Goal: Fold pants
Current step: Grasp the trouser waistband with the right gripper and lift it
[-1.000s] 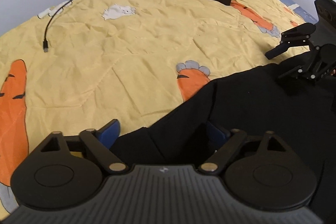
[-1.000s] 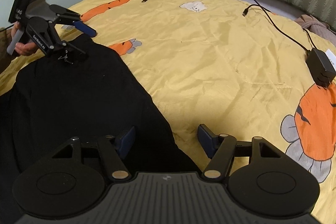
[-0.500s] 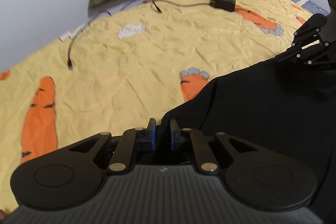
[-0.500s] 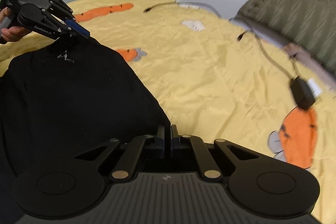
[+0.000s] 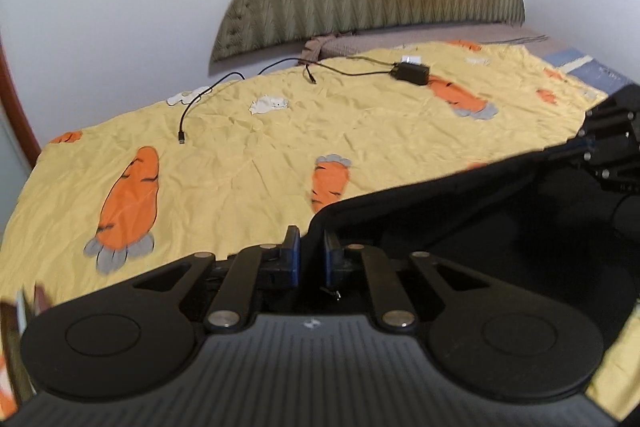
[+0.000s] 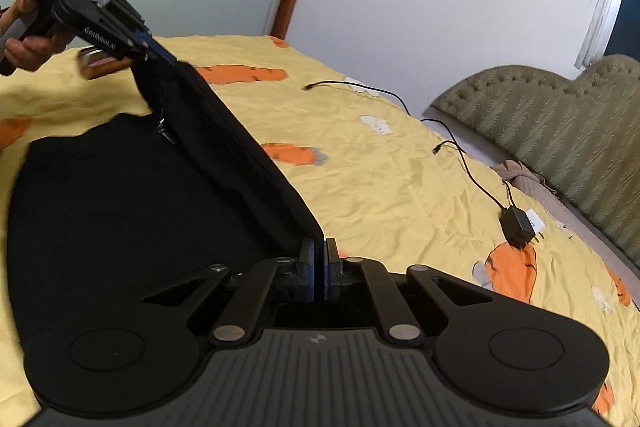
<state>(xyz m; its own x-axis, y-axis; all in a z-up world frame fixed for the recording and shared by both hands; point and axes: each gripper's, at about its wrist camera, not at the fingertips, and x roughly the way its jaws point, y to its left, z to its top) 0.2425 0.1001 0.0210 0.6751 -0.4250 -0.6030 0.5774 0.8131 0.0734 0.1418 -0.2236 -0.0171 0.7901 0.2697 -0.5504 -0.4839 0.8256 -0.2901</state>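
Left gripper (image 5: 311, 254), black two-finger unit with blue pads: bottom centre of its own view, jaws closed to a narrow gap on an edge of the black fabric pants (image 5: 460, 227). In the right wrist view it appears at upper left, tilted downward, held by a bare hand (image 6: 24, 39) at the left edge. Right gripper (image 6: 319, 267), same build: bottom centre of its view, blue pads pressed together on the pants edge.

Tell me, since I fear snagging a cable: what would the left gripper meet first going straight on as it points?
Shut on the black pants, the left gripper would likely first meet bare yellow bedspread. The cable and charger lie farther off; depth is uncertain.
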